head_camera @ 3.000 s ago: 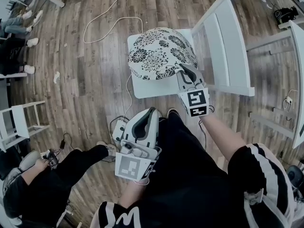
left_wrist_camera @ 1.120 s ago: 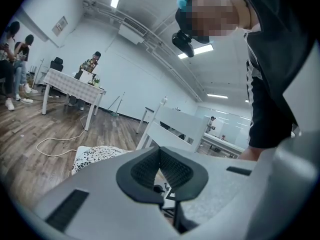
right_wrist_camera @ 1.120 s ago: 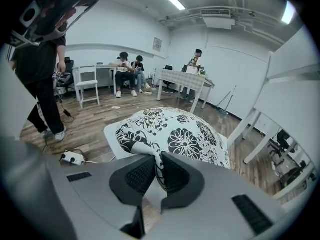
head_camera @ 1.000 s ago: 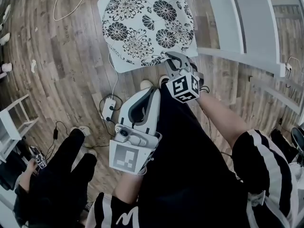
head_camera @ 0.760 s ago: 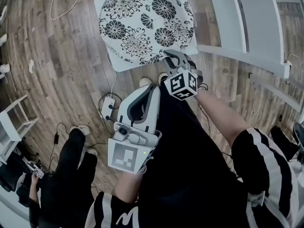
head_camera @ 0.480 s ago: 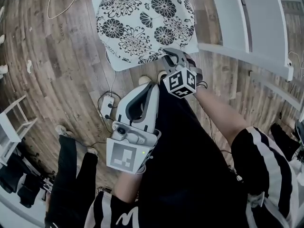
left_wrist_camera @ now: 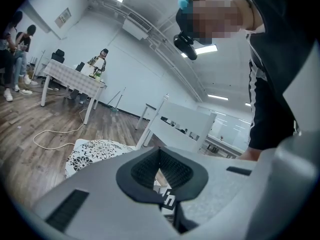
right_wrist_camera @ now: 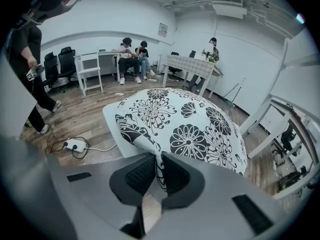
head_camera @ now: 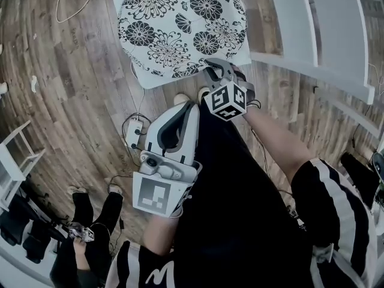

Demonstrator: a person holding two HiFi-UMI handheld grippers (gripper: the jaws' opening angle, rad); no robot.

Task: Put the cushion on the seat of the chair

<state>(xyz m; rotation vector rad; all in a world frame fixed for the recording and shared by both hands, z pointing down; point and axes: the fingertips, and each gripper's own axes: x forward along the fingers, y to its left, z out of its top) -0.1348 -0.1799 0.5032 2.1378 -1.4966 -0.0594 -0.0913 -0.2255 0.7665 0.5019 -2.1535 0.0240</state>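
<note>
Cushion [head_camera: 180, 23] is on the white chair seat [head_camera: 153, 80] and covers most of it. Bare seat shows only along the near-left edge. Right tongs [right_wrist_camera: 155, 176] are clamped on the cushion's near corner, with the fabric pinched between the pads and pulled up slightly. Left tongs [left_wrist_camera: 160, 169] are together and empty, held close to the person's body, well apart from the chair. Looks like final set-down. Lower the corner until it lies flat and square it towards the backrest [head_camera: 300, 23]. Then open fully and back straight out, so the pads don't drag the cover off-centre.
</note>
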